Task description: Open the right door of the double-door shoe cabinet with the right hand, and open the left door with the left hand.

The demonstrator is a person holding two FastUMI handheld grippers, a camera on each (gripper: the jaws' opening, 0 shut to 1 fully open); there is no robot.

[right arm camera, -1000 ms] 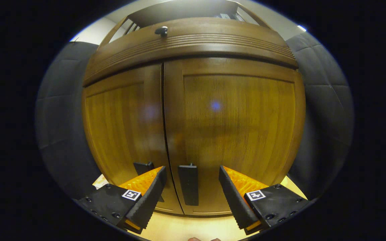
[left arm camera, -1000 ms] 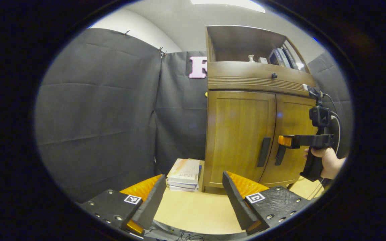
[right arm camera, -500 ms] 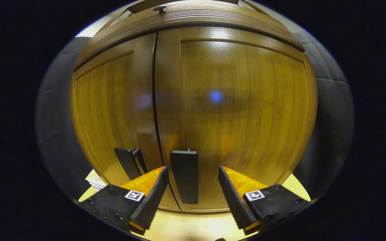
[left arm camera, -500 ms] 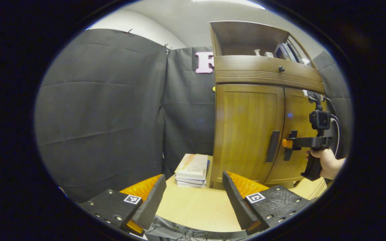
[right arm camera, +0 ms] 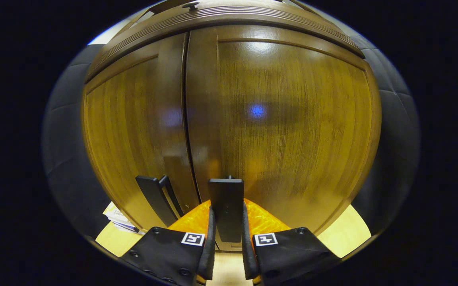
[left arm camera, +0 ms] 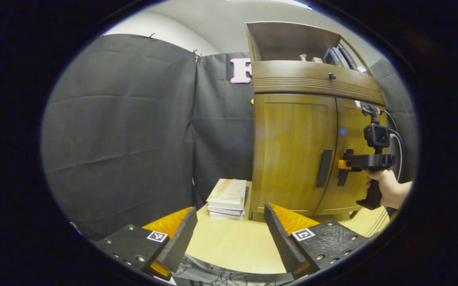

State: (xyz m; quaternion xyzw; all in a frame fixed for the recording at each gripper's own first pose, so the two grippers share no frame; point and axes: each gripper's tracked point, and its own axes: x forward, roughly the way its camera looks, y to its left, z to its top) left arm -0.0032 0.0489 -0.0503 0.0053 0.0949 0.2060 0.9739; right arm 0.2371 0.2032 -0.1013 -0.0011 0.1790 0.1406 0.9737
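Cabinet (left arm camera: 292, 151) doors both closed.
Right gripper (right arm camera: 227, 228) clamps the right door's handle (right arm camera: 226, 206); left gripper (left arm camera: 229, 234) hangs wide, well apart from the cabinet.

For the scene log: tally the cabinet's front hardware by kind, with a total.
Cabinet doors: 2, left door and right door, both shut.
Bar handles: 2, left handle free, right handle clamped in the right gripper.
Drawer knobs: 1, knob.
Total: 5.
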